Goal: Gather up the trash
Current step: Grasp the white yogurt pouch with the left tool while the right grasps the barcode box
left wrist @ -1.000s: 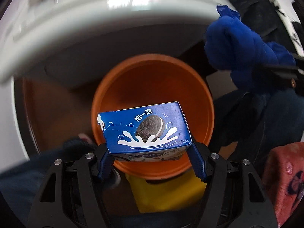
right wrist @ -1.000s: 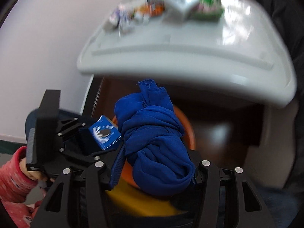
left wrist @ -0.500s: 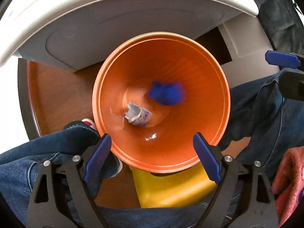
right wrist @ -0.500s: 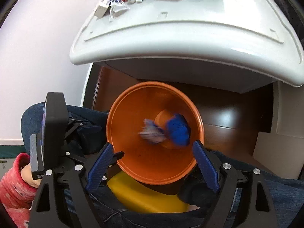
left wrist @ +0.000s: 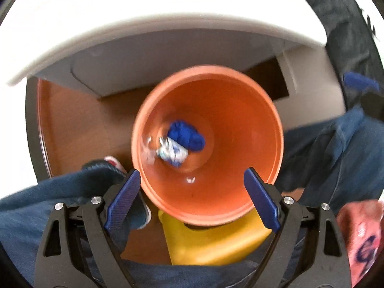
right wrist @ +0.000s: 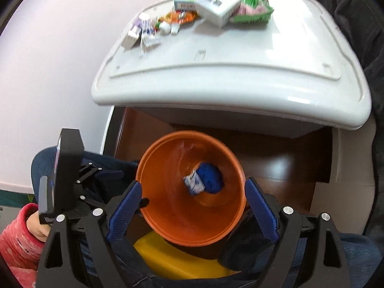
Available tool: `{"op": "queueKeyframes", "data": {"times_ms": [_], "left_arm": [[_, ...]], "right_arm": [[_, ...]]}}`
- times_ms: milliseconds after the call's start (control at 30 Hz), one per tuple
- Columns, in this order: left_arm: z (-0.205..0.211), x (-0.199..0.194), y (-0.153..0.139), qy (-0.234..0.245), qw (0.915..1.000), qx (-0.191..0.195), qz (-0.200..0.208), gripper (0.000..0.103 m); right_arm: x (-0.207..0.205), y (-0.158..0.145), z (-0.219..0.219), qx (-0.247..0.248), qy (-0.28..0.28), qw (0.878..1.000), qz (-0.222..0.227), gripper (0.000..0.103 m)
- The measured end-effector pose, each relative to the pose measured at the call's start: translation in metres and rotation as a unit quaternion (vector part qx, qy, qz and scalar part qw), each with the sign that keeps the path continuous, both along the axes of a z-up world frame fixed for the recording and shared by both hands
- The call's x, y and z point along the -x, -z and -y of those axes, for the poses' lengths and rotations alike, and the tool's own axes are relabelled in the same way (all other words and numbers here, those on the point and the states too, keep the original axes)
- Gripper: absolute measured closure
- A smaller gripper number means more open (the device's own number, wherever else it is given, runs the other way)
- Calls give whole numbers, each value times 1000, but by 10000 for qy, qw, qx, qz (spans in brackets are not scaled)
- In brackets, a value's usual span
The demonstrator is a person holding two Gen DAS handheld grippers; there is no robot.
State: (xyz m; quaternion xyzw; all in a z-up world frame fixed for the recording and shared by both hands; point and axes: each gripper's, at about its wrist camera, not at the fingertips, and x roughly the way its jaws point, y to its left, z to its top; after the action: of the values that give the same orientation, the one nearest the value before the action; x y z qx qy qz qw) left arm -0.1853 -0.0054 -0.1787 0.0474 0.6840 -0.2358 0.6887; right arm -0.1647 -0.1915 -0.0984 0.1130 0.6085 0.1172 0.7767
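An orange bin stands on the floor below both grippers. At its bottom lie a balled blue cloth and a blue and white cookie box, touching each other. My left gripper is open and empty above the bin's near rim. My right gripper is open and empty above the bin too. The left gripper's body shows at the left of the right wrist view.
A white plastic table overhangs the bin's far side. On its far part lie several packets and boxes: a white box, a green packet, small wrappers. A yellow object sits under the bin. Jeans-clad legs flank it.
Both grippers opened; the cookie box and the blue cloth dropped into the orange bin. Since then both grippers have risen a little, and the table top has come into the right wrist view.
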Motion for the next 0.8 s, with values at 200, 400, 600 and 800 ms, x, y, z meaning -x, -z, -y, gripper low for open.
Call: {"op": "queueKeyframes", "data": {"times_ms": [200,400,600,800], "left_arm": [[-12,-60,-35,-582,9962,262,594,18],[-10,-141,-52,-1036,9873,301,1163,18],[-19,-216,-36,-1647,9787,227,1203,18],[-25,-257,-23,-1916,9716,244,1367,19]], "right_arm": [[-1,-20,9,-31,151,9990,416,16],[-4,-36,11,-3,248,9959,872,15],[-10,-47,6,1,287,9914,1280,15],[-19,-51,-8,87,114,9891,1463,15]]}}
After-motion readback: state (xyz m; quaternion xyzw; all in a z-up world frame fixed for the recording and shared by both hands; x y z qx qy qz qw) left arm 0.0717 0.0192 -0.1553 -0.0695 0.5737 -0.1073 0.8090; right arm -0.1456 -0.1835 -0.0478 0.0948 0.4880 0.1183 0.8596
